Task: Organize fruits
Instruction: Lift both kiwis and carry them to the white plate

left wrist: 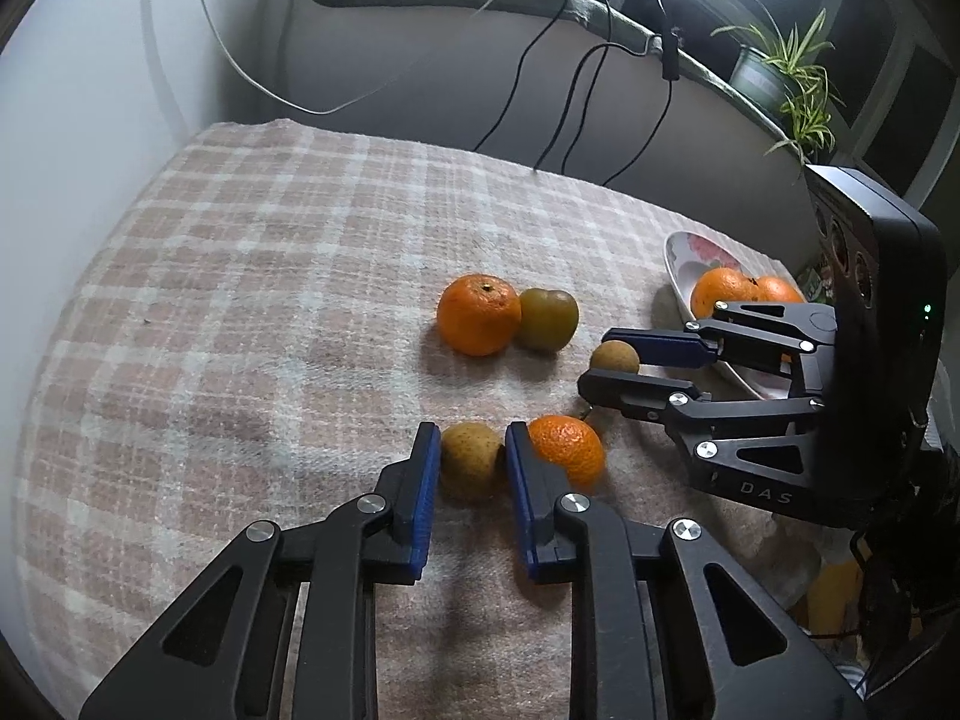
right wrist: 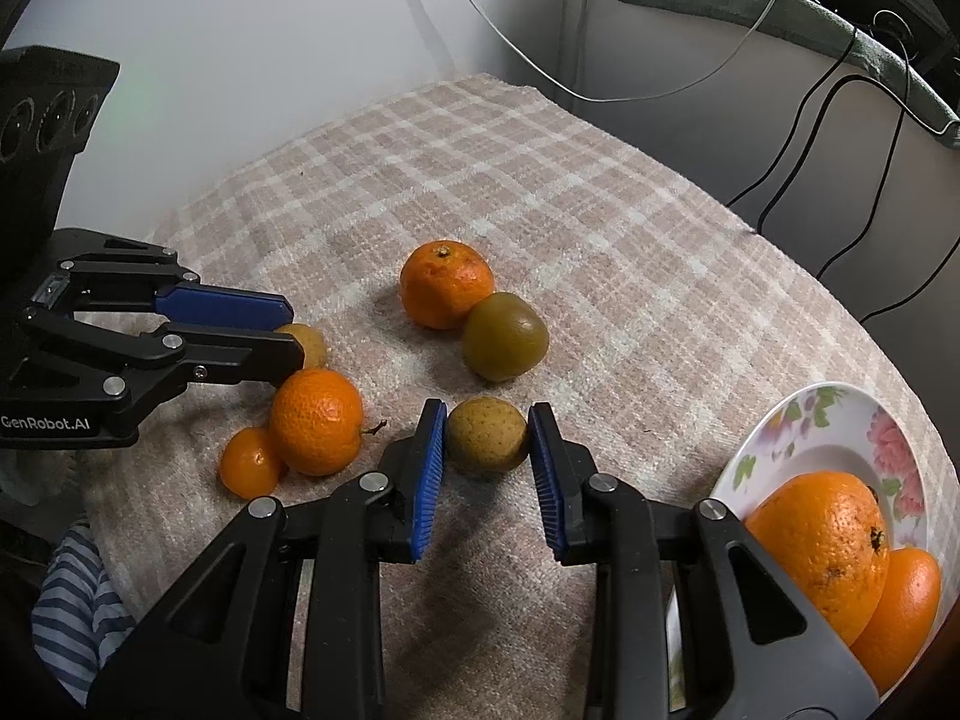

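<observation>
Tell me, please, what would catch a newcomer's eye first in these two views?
Probably the bright oranges: two on the floral plate at the right, others loose on the checked cloth. Next, each gripper straddles a small brownish fruit: the left gripper around one, the right gripper around another.

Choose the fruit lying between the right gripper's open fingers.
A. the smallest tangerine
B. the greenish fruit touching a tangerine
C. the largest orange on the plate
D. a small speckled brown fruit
D: in the right wrist view the small speckled brown fruit sits on the cloth between the right gripper's spread blue pads.
</observation>
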Available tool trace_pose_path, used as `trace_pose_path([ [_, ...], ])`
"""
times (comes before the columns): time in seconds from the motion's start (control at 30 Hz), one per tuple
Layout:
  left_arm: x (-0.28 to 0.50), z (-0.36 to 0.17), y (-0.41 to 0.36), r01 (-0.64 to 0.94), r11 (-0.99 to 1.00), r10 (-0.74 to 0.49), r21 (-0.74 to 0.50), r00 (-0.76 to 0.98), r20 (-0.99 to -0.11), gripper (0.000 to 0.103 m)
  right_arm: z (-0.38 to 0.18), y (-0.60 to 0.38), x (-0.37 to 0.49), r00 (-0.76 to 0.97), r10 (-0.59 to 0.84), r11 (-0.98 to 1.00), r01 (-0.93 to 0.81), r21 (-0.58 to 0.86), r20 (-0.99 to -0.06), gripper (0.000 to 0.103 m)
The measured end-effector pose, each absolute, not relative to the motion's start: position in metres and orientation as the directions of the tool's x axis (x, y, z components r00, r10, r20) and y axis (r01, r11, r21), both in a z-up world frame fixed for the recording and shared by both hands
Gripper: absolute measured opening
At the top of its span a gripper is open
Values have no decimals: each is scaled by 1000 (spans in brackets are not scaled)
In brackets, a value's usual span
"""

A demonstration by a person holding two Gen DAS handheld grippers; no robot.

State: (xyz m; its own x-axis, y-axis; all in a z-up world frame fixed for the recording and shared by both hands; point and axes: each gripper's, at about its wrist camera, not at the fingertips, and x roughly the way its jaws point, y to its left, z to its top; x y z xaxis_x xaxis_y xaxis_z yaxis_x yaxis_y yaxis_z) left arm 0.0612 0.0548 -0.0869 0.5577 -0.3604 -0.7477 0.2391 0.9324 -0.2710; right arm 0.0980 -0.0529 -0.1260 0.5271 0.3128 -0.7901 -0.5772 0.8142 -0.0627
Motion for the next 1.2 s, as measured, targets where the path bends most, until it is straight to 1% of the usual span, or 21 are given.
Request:
trace_pose_path([
  [0.2,59,-83,61,218,940,-342,-264,581,-739,20,-119,-55,95,537,320,820,-569,-55,-781,29],
  [0.43,54,-70,60,225,937,-349,-266,607,-714,20,-107,-58,90,552,341,825,-564,-40,-761,29],
  [0.77,55,-51,36,285,917,-399,-280,615,-680,20,-85,-85,79,589,347,847,-531,-25,-730,29],
  [1.2,59,-42,-24,402,864,-496,-303,572,-654,20,-71,-149,56,650,301,905,-424,-5,-698,29],
])
